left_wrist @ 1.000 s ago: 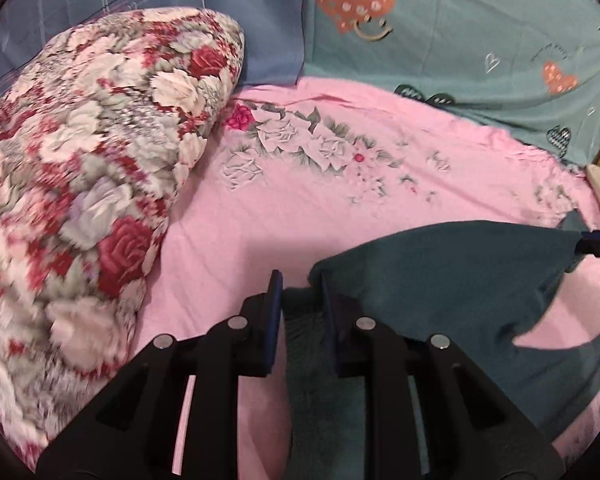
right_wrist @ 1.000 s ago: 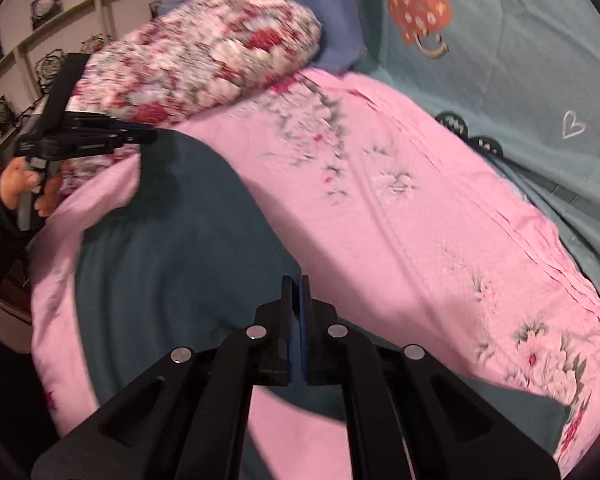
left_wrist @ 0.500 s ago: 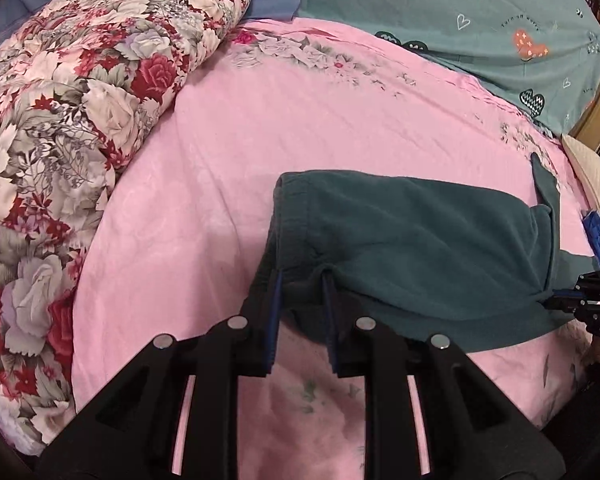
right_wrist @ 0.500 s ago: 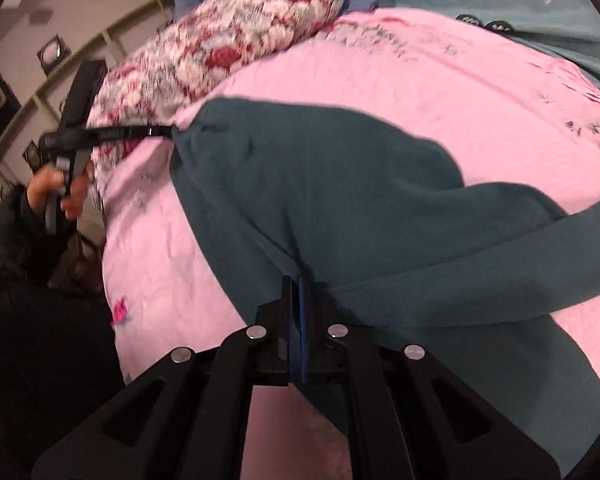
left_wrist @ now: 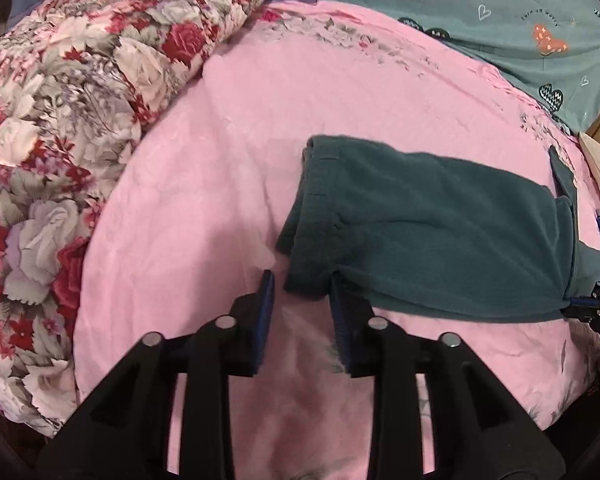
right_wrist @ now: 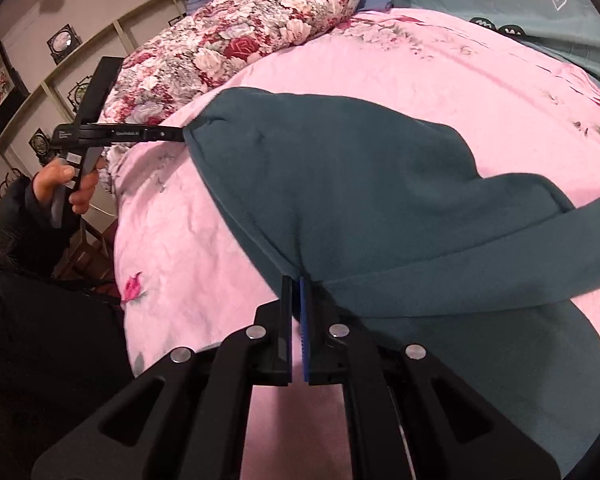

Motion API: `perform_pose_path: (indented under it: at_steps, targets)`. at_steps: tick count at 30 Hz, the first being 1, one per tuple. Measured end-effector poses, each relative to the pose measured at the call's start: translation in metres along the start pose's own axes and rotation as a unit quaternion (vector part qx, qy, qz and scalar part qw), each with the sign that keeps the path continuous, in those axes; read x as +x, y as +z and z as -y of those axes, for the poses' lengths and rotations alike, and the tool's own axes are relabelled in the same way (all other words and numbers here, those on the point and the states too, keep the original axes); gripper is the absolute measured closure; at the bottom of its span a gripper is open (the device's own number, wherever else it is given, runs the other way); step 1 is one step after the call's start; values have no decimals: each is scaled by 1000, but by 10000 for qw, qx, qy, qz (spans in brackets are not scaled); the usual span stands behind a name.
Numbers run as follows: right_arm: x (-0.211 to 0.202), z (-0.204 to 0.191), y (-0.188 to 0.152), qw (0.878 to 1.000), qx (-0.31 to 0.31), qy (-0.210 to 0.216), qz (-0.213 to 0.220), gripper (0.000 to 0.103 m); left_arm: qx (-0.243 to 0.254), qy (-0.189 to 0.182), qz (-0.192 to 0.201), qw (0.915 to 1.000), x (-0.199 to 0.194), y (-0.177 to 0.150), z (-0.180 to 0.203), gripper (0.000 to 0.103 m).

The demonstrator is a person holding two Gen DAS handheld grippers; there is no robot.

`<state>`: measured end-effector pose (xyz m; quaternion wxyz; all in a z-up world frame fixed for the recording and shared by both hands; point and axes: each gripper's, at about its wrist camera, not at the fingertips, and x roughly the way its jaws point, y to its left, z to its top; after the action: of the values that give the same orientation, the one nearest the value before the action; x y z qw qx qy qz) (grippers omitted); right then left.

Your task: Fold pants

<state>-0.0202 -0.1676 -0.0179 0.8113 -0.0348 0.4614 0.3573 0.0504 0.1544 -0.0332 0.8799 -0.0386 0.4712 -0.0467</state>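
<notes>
Left wrist view, nearest to us: our left gripper (left_wrist: 302, 280) is opening, its pads parted on either side of the waistband corner of the dark teal pants (left_wrist: 432, 232), no longer pressing it; we judge this the let-go after laying a fold flat. Beyond it the pants lie doubled across the pink bed sheet (left_wrist: 228, 168), the waistband end near the middle of the bed and the far end reaching the bed's right edge, where our right gripper (right_wrist: 296, 280) is clenched on a fold of the cloth, probably pinning that end so the layers stay aligned. Farther off sit the floral quilt (left_wrist: 80, 92) and the teal heart-print pillow (left_wrist: 500, 12). A second ago the pants hung stretched in the air between both grippers, the left one clamped on the cloth; half a second ago they were down on the sheet but the left grip remained closed.
</notes>
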Motion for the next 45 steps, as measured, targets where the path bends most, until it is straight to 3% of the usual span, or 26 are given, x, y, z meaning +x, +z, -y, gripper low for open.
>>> perform_pose_path:
  at_steps: [2,4,7,10,12,15,16,17,19,21,25,27,29,31,33,34,37,40,45]
  targets:
    - [2,-3,-2,9999,-67,86,-66,100,-70,183,85,9998,-6,2,-4,36]
    - [8,-9,-5,9995,-212,8,-216,96,-178,248,118,9995,-13,3,-9,34]
    - [4,-12,-5,9995,-275,-30,-131,82,-262,217,314,9989,-33,2,-4,34]
    - [-18,-4,-5,9996,-160,-176,151,76,112,-14,613,9981,-58,3,31,33]
    - [-51,23,1,9964,168,-658,504,62,539,-361,673,9956,-63,7,73,29]
    - [-102,89,16,9764,1163,-1544,964,41,1195,-994,517,9865,-51,8,140,28]
    - [-119,119,23,9640,1583,-1850,1067,30,1442,-1199,423,9813,-43,6,166,28]
    - [-132,148,29,9508,1940,-2154,1088,27,1641,-1344,332,9767,-34,3,189,28]
    - [-140,193,46,9340,2227,-2623,964,27,2049,-1722,154,9634,-15,-4,240,28]
    - [-134,227,64,9248,2376,-2862,794,27,2257,-1848,54,9565,0,-9,272,28]
    - [-102,284,96,9070,2923,-2978,569,27,2311,-1913,-250,9536,30,-9,299,30]
    - [-82,311,102,8952,3205,-3076,341,33,2243,-1867,-380,9557,40,-6,300,30]
    - [-63,329,107,8893,3328,-3137,42,64,2231,-1857,-456,9558,45,-6,301,31]
    - [-42,343,103,8863,3406,-3116,-377,84,2281,-1856,-455,9547,45,-6,302,31]
    - [-41,346,98,8870,3366,-3146,-313,89,2322,-1861,-467,9536,46,-8,304,34]
    - [-43,346,96,8886,3389,-3079,-277,102,2339,-1860,-450,9532,45,-8,305,34]
    - [-68,342,81,9012,3444,-2605,363,103,2300,-1910,-449,9532,44,-8,305,34]
    - [-116,321,58,9055,3466,-2210,1052,102,2284,-1981,-433,9522,42,-9,305,35]
    - [-206,263,-7,8966,3424,-1956,2015,102,2454,-2052,-304,9470,33,-16,312,35]
